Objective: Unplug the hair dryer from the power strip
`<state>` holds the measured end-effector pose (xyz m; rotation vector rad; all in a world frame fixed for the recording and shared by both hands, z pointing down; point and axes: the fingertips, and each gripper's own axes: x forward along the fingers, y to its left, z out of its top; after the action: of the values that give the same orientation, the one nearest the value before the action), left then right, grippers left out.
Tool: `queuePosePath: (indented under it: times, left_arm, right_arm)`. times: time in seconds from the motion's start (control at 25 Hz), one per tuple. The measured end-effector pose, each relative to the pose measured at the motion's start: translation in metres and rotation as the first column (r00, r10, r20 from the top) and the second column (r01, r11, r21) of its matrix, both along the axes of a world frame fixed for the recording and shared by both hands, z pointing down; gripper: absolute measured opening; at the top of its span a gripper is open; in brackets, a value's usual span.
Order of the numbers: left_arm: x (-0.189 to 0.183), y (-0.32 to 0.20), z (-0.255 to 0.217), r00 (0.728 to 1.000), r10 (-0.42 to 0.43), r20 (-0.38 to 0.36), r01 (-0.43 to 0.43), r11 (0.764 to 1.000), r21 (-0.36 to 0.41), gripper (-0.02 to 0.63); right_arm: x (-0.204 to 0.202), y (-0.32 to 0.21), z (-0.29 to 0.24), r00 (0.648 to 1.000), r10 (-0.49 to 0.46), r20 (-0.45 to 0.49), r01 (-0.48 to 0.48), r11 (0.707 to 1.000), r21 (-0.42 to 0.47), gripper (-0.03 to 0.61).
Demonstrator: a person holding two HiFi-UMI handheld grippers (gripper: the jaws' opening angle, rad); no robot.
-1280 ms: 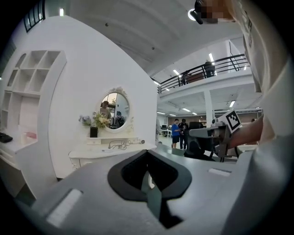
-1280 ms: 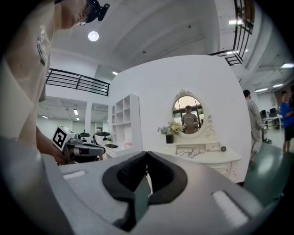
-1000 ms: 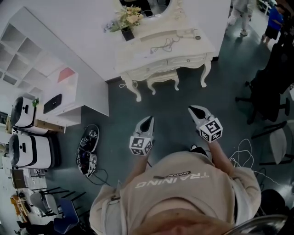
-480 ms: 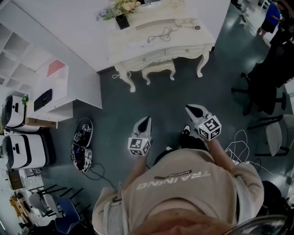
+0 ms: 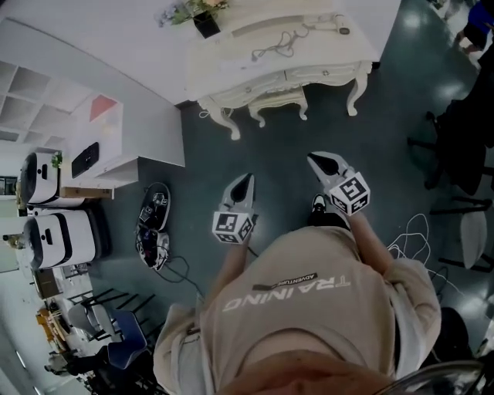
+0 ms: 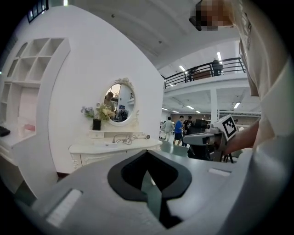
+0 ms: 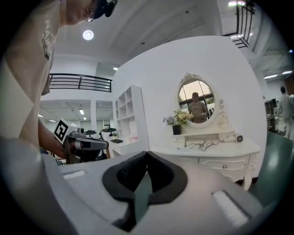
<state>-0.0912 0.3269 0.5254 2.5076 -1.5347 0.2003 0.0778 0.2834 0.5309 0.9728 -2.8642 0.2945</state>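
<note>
We carry left tongs (image 5: 245,183) and right tongs (image 5: 316,160) pinched together, empty, aimed at the far counter (image 5: 231,73). The hair dryer (image 7: 231,137) lies there, well apart, so nothing to grip yet.

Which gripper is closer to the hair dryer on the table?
Right. The right gripper sits almost straight out from the hair dryer; the left gripper is farther, off leftward.

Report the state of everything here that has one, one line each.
Left hand-held gripper: shut, empty.
Right hand-held gripper: shut, empty.
Hair dryer: lying on dressing table, untouched; plug not visible.
Drawers: shut.
Stool: pushed under dressing table.
</note>
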Motion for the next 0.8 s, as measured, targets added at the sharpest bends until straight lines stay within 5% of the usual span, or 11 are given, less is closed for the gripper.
queuePosePath:
  times: [0.36, 0.8]
  left_arm:
    - [0.044, -0.069, -0.004, 0.998, -0.06, 0.027, 0.06, 0.998, -0.003, 0.006]
    - [0.078, -0.128, 0.015, 0.996, -0.085, -0.028, 0.084, 0.996, -0.041, 0.006]
  right_arm:
    - [0.028, -0.076, 0.008, 0.994, -0.109, 0.021, 0.109, 0.994, -0.007, 0.004]
    - [0.054, -0.13, 0.023, 0.99, -0.14, 0.025, 0.14, 0.99, -0.017, 0.005]
